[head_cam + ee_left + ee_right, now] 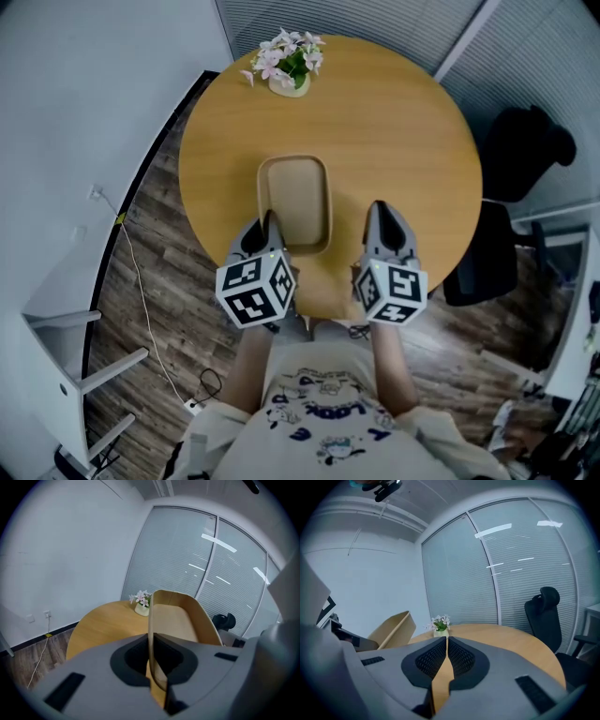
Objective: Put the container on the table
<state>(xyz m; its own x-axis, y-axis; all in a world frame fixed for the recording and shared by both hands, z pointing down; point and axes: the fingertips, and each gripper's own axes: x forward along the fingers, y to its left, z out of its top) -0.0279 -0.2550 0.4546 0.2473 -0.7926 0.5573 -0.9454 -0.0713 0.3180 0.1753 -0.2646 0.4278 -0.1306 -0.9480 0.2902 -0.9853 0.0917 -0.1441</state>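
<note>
Holding: container (295,202), tan, open-topped, near wall pinched in left gripper (267,228) jaws, tilted above round table (403,141), base likely kept free for landing. Right gripper (380,214): jaws pressed together, empty, just beside. Flower pot (288,67) well apart.

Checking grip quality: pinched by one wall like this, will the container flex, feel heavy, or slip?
Probably stiff: the container shows no bending though the left gripper pinches only one thin wall. Likely light, since that single pinch holds it tilted. The smooth wall might slip; the right gripper is shut, off it.
</note>
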